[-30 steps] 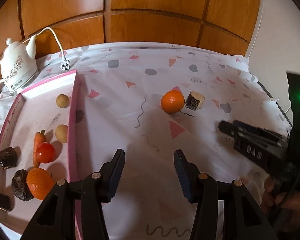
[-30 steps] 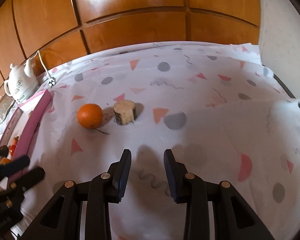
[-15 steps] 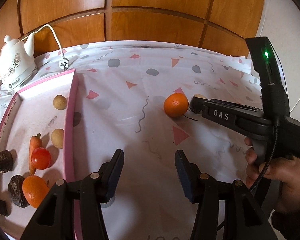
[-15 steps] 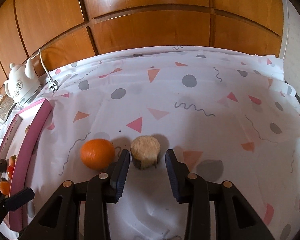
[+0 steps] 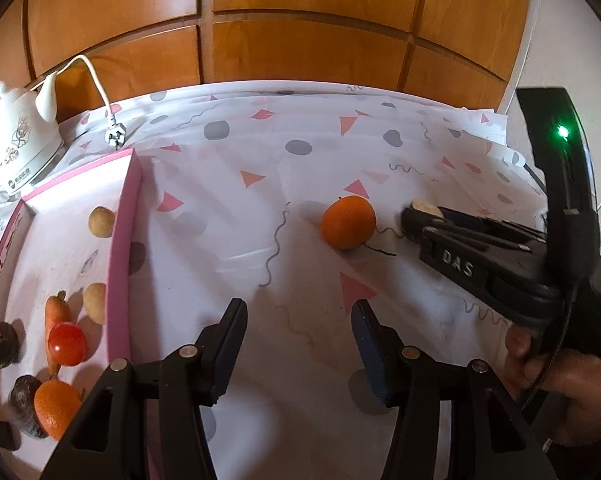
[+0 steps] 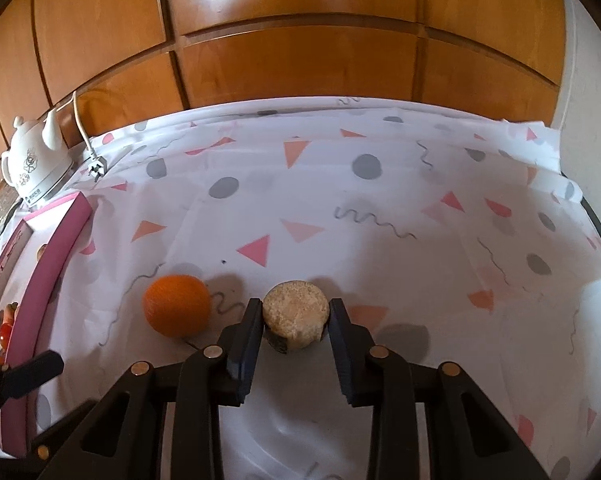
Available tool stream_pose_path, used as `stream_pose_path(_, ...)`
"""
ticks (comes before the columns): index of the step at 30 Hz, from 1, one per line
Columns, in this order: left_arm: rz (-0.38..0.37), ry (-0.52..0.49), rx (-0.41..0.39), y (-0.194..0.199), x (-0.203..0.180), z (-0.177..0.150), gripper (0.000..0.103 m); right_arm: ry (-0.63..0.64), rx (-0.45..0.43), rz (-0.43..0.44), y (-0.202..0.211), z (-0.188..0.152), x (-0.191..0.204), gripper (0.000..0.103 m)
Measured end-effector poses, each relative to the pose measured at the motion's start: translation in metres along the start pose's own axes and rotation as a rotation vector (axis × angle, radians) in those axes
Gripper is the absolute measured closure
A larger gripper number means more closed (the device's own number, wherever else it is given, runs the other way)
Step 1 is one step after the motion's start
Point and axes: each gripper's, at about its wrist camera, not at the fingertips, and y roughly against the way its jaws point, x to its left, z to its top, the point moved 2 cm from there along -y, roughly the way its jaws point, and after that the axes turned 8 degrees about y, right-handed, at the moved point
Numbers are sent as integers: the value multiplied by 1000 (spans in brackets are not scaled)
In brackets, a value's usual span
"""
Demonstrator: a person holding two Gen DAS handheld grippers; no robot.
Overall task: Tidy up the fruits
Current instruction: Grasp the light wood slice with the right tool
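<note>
The pink tray (image 5: 118, 240) at 9 o'clock holds two potatoes (image 5: 101, 221), a carrot (image 5: 56, 310), a tomato (image 5: 67, 343), an orange and dark lumps. On the counter (image 5: 228, 208), the loose orange (image 6: 176, 305) lies just left of the cut stub (image 6: 295, 313). The right gripper (image 6: 295, 326) brackets the stub, fingers (image 6: 247, 340) spread, contact unclear. The left gripper (image 5: 298, 344) is spread, empty. A kettle (image 5: 16, 144) stands at 10 o'clock.

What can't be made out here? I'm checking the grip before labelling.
- Right wrist view: whether the jaws touch the stump piece; its lower sides are hidden by them.
- Left wrist view: the stump piece is mostly hidden behind the right gripper.
- Left wrist view: the tray is cut off at the frame edge.
</note>
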Motion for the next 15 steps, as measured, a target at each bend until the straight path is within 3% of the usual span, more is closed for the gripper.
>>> stream_pose_path(15,1,-11,14,-18,-11,11,48,-59,-12,11,-3,-7,-14,70)
